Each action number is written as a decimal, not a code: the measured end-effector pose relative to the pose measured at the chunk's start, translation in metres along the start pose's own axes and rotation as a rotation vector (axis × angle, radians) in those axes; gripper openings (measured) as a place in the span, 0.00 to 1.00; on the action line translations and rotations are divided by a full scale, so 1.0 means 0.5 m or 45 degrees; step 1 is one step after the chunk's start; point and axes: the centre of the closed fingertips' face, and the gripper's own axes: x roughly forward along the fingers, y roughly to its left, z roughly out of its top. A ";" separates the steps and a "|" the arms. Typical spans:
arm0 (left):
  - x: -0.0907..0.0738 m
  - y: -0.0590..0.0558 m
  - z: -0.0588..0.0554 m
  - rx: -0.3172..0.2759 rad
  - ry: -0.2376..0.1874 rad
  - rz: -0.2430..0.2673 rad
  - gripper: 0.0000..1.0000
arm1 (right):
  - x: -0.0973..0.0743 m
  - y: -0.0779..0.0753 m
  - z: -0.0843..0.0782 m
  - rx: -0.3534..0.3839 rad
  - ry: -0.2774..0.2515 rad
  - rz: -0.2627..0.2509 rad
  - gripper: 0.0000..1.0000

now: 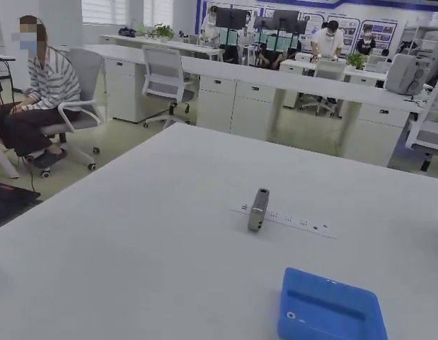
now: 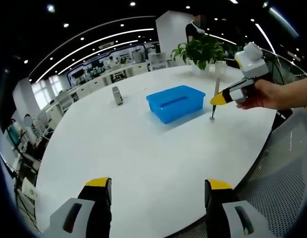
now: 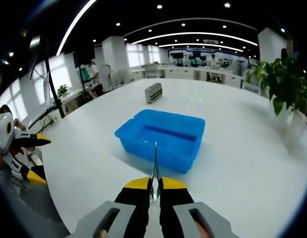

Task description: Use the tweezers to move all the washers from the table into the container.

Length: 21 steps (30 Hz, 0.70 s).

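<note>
The right gripper (image 3: pixel 154 191) clamped the tweezers (image 3: pixel 155 158), tips nearly together and apparently empty. The left gripper (image 2: pixel 158 198) gaped wide, empty. Likely washers (image 1: pixel 288 219) lay beyond the container (image 1: pixel 325 327), toward the table (image 1: pixel 134 269) far edge. Light, thin and slippery, so pinch the rim.

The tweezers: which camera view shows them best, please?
The left gripper view: it shows the tweezers from the side along their length, held by the right gripper, tip down close to the table beside the blue container. The right gripper view shows them edge-on, a thin line between its shut jaws.
</note>
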 end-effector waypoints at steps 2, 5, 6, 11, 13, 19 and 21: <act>0.000 0.000 0.000 0.001 0.000 0.001 0.78 | -0.003 -0.001 0.005 -0.010 0.007 -0.010 0.02; 0.000 0.001 0.000 -0.001 -0.001 0.002 0.78 | -0.009 0.000 0.017 -0.016 -0.005 -0.006 0.02; 0.000 0.001 0.000 0.000 -0.002 0.004 0.78 | -0.012 0.000 0.024 -0.020 -0.011 -0.005 0.02; -0.001 -0.001 0.001 0.004 -0.004 -0.001 0.78 | -0.022 -0.002 0.049 -0.019 -0.045 -0.008 0.02; -0.001 -0.001 0.002 0.007 -0.006 -0.003 0.78 | -0.024 -0.001 0.053 -0.017 -0.048 -0.008 0.02; 0.000 0.001 -0.001 -0.012 0.004 0.001 0.78 | -0.035 -0.002 0.067 -0.024 -0.061 -0.010 0.02; -0.001 0.000 -0.002 -0.008 0.007 0.002 0.78 | -0.038 -0.003 0.071 -0.020 -0.065 -0.009 0.02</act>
